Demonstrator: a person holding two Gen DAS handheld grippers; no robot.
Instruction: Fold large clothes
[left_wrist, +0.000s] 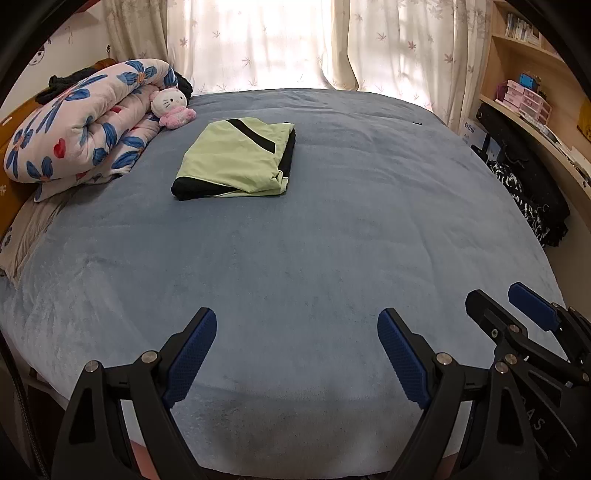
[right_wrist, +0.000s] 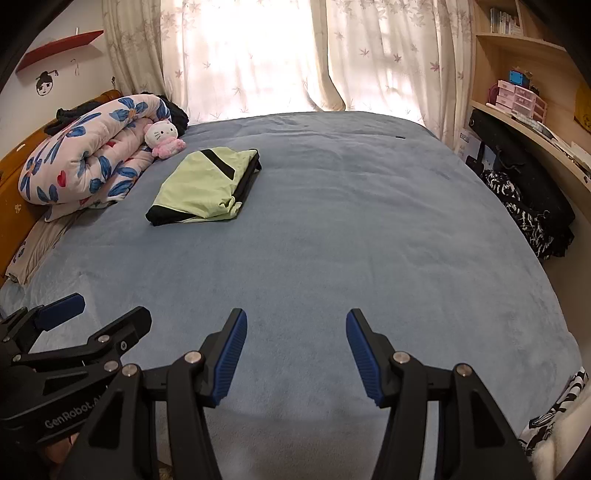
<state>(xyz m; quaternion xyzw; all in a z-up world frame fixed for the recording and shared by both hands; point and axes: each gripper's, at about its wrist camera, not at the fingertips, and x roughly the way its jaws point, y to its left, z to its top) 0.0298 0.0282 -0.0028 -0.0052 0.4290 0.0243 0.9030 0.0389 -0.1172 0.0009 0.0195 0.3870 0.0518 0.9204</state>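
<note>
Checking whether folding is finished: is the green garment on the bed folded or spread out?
Folded. The green garment lies as a compact layered rectangle on the blue bed cover, black edges tucked beneath.

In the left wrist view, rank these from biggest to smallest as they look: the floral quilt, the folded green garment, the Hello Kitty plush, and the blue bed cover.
1. Blue bed cover, fills most of the view.
2. Floral quilt.
3. Folded green garment, close to the quilt in apparent size, so this pair is unsure.
4. Hello Kitty plush, clearly smallest.
</note>
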